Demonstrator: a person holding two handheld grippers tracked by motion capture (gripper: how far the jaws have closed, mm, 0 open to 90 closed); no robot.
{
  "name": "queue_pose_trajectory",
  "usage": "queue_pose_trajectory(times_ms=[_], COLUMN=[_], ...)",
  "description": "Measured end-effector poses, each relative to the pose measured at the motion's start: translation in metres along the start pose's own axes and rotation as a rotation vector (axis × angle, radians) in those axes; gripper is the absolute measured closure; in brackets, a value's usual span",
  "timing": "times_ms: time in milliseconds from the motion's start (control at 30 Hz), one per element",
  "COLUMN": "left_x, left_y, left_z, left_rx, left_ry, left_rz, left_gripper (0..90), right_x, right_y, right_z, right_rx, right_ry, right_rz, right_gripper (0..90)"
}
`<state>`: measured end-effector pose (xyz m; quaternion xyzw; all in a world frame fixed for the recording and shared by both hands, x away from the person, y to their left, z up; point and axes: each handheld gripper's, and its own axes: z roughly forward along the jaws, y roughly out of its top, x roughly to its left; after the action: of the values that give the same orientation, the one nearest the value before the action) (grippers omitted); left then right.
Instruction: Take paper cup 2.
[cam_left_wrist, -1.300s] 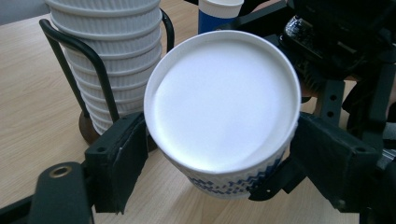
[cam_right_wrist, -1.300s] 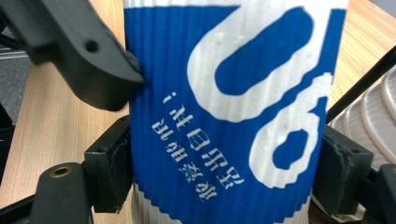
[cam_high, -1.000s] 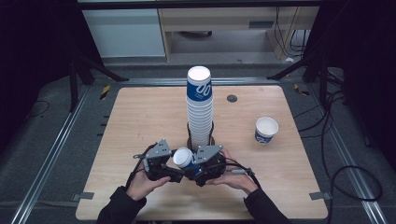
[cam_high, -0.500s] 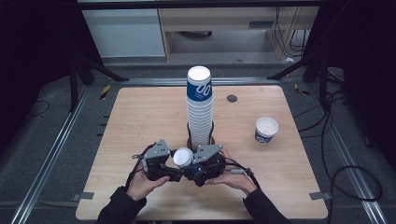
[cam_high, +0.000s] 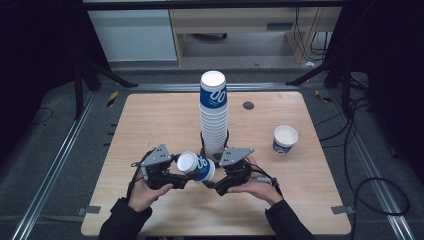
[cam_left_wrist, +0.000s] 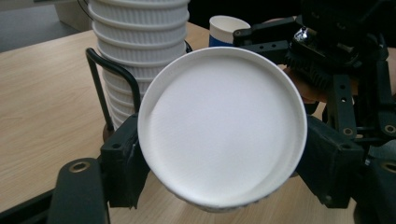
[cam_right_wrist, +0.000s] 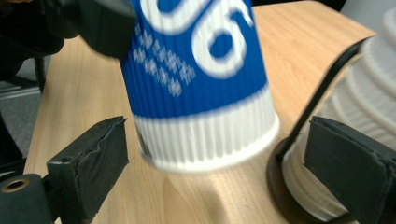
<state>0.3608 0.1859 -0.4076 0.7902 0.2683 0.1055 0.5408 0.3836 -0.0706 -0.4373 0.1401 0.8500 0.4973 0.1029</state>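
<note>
Your left gripper (cam_high: 175, 172) fingers clamp the paper cup (cam_high: 195, 166) while your right gripper (cam_high: 220, 182) fingers, just opened, stand clear; squeezing could crush it.

Legible marking is confined to the paper cups. The blue cup (cam_right_wrist: 201, 84) seen close in the right gripper view bears large white rounded figures on its ribbed blue wall, reading roughly as "06" or "00" (blurred and cut off at the top edge), with a block of small white diamond marks beside them. In the high view the same white looped figures stand on the blue band of the top cup of the cup stack (cam_high: 213, 95). The lone cup (cam_high: 285, 139) carries a white mark too small to read.
</note>
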Motion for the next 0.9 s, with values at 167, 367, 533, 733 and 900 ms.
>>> queue_pose_trajectory(times_ms=[167,367,533,733,900], left_x=[0.006,0.006,0.002,-0.005,-0.01], left_y=[0.001,0.003,0.002,0.002,0.002], left_z=[-0.007,-0.01,-0.006,-0.001,0.004], left_rx=[-0.042,-0.087,-0.099,-0.085,-0.082], left_ry=[-0.003,-0.017,-0.057,-0.095,-0.14], left_rz=[-0.017,-0.025,-0.032,-0.021,-0.018], left_gripper=[25.6,25.6,25.5,25.6,25.6], right_x=[-0.004,-0.006,-0.005,-0.004,-0.001], right_y=[-0.003,-0.005,-0.007,-0.007,-0.005], right_z=[-0.007,-0.006,-0.004,-0.002,0.0], right_rx=[-0.027,-0.058,-0.078,-0.106,-0.123], right_ry=[0.011,0.042,0.07,0.102,0.136], right_rz=[0.026,0.054,0.054,0.059,0.041], right_gripper=[5.9,5.8,5.6,5.6,5.5])
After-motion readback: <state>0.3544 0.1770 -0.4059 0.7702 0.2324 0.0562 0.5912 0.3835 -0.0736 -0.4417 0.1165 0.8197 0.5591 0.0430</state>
